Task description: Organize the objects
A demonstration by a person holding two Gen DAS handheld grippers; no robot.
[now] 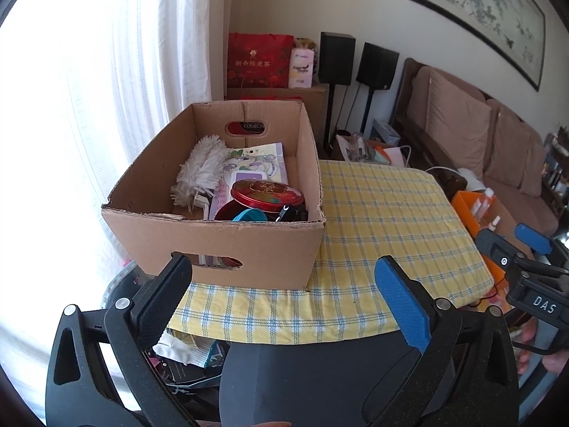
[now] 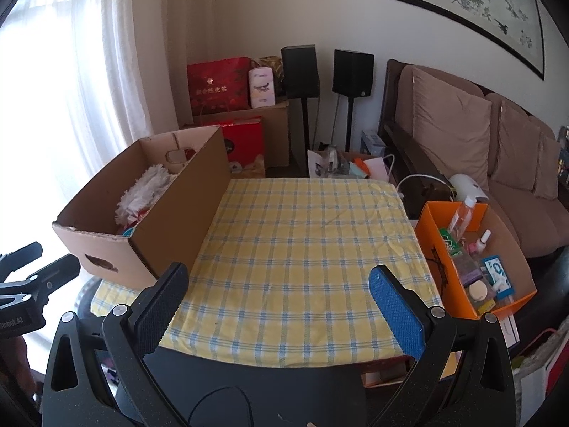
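A brown sofa (image 2: 473, 149) with tan cushions lines the pale wall (image 2: 277, 10). Above the sofa hangs a dark-framed ink painting (image 2: 473, 3). Left of the sofa stand two black speakers (image 2: 354, 73) on stands; farther left, white sheer curtains (image 2: 89, 71) glow with daylight.

The cardboard box (image 1: 227, 242) wall hides the lower parts of the duster (image 1: 202, 174) and red tin (image 1: 266, 195), while the framed painting (image 2: 469, 3) is cut off by the top edge.

checked tablecloth (image 2: 302, 249) under cardboard box (image 1: 227, 245), left side
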